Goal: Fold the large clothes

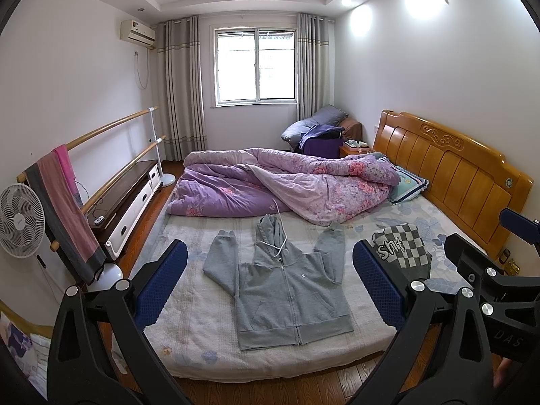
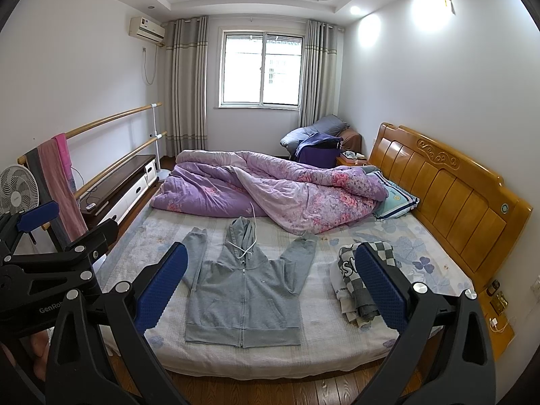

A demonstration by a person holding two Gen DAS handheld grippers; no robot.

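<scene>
Two wrist views of a bedroom, read from left to right. At the left edge of both frames we see a fan (image 1: pixel 21 220) and a towel (image 1: pixel 64 212) hung on a wooden rail. At centre, the grey hoodie (image 1: pixel 290 287) lies face up and zipped on the near part of the bed (image 1: pixel 202 330), hem toward the camera, hood pointing to the crumpled purple quilt (image 1: pixel 270 185) behind it, and its 2 sleeves angled upward in a V; we see no fold in it, so we judge the folding of this garment not yet begun, with both sleeves, the hood and the body left to bring in. To the right of centre lies a checkered garment (image 1: pixel 403 246), which in the right wrist view looks bunched into a small heap; whether it counts as finished work we cannot tell. The wooden headboard (image 1: pixel 455 172) closes the right side. As to pose, the left gripper (image 1: pixel 270 290) and the right gripper (image 2: pixel 270 290) are both held level above the floor in front of the bed, side by side and well apart from the hoodie, aimed across it. Each has its 2 blue pads spread wide with nothing between them, the hoodie framed in the gap.
</scene>
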